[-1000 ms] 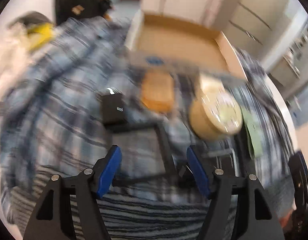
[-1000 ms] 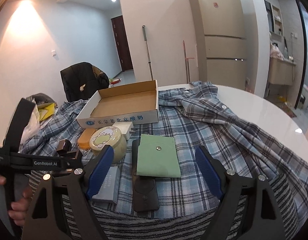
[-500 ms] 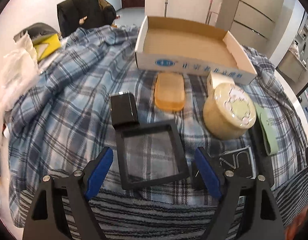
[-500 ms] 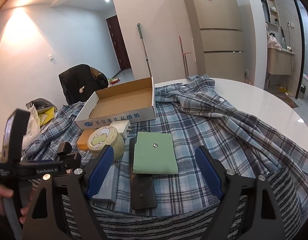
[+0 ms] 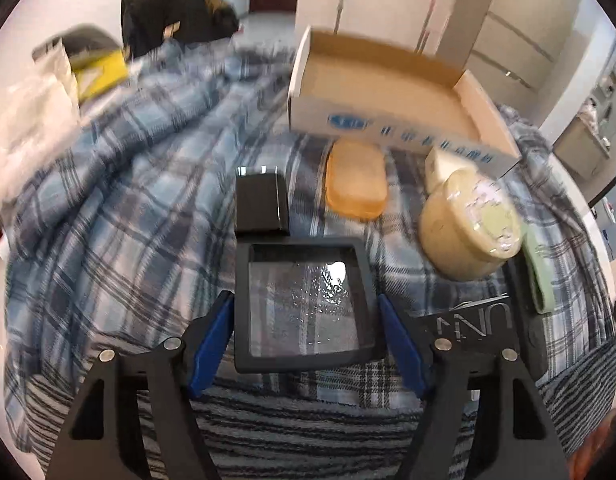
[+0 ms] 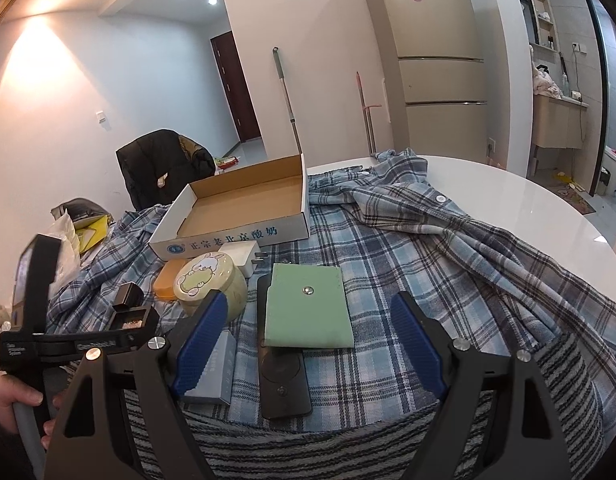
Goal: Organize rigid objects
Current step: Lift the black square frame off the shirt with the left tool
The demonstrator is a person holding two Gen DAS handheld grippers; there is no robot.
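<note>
2 blue fingers (image 5: 211,336) of the left tool (image 5: 305,334) have just been closing and now flank the black square case (image 5: 305,304), touching its sides. Beyond it lies the empty cardboard box (image 5: 392,96). The right tool (image 6: 308,344) gapes wide, empty, over the green pouch (image 6: 308,308).

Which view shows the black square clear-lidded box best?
The left wrist view: the black square box fills the centre between the left gripper's blue pads. The right wrist view shows only a small, partly hidden glimpse of it.
</note>
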